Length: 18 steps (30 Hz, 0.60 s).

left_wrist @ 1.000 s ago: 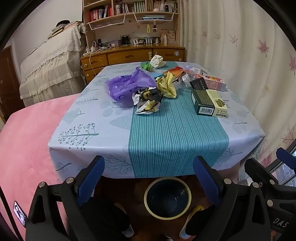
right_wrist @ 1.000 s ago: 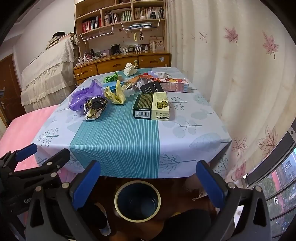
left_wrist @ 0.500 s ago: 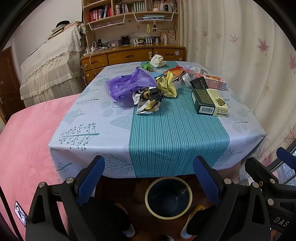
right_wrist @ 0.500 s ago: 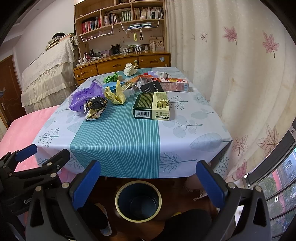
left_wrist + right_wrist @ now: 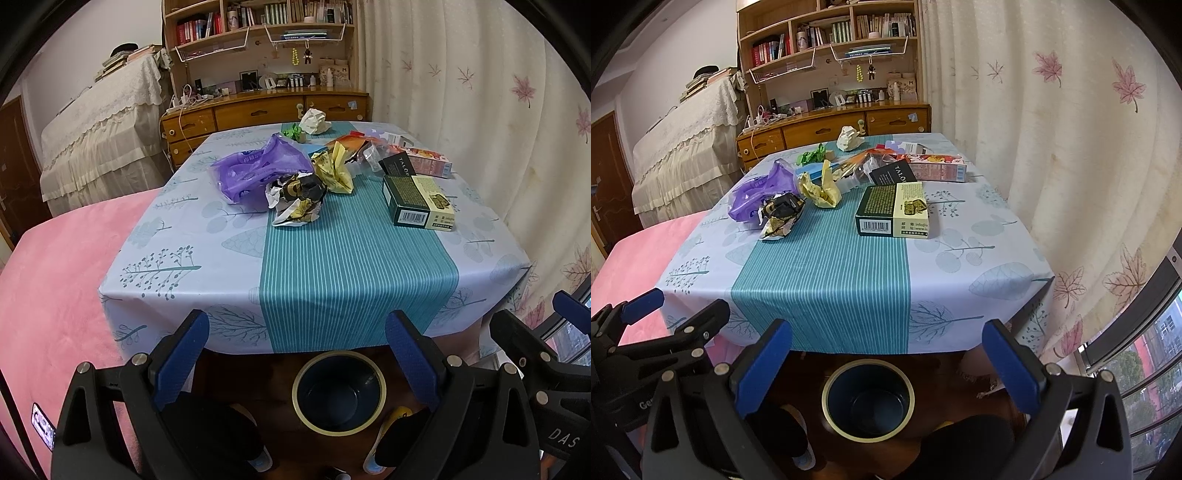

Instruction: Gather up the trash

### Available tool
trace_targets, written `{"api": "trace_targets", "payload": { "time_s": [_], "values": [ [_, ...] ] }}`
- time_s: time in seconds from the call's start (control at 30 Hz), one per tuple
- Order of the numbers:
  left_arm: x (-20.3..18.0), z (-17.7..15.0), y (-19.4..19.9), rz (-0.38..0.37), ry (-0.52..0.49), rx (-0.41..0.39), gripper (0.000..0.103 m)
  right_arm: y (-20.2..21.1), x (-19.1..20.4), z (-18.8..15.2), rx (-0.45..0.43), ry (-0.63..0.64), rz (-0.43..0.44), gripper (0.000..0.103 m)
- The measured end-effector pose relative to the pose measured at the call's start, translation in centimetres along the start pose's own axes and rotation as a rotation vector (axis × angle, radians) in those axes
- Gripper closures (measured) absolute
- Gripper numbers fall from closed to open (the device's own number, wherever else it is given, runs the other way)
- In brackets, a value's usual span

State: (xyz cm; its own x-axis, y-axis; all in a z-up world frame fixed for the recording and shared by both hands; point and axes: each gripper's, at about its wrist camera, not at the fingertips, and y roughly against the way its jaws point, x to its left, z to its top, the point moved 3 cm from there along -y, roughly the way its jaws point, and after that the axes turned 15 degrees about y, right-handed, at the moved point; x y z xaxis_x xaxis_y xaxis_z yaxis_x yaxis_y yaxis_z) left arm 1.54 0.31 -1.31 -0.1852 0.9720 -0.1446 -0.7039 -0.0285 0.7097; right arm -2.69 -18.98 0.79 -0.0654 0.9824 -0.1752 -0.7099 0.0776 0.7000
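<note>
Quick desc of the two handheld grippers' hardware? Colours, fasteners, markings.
Both match: the left gripper and right gripper have black plastic bodies with triangular cut-outs, silver screw heads, and fingers faced with textured blue pads. White lettering on each body is only partly readable: "DAS" on the right one, "Ge..." on the left. No cables or sleeves visible.

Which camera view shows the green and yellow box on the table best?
The right wrist view shows the green and yellow box best: it lies near the picture's centre, with its barcode end and yellow printed top facing the camera. In the left wrist view the same box sits toward the right, smaller and more skewed, though nothing covers it.
</note>
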Motion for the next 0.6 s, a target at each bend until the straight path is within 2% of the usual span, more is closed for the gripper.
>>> {"api": "trace_targets", "payload": {
  "time_s": [0.6],
  "values": [
    [-0.01, -0.05, 0.06, -0.001, -0.001, 0.001, 0.008, 0.09, 0.22, -0.02, -0.001, 0.000, -0.005, 0.000]
  ]
}}
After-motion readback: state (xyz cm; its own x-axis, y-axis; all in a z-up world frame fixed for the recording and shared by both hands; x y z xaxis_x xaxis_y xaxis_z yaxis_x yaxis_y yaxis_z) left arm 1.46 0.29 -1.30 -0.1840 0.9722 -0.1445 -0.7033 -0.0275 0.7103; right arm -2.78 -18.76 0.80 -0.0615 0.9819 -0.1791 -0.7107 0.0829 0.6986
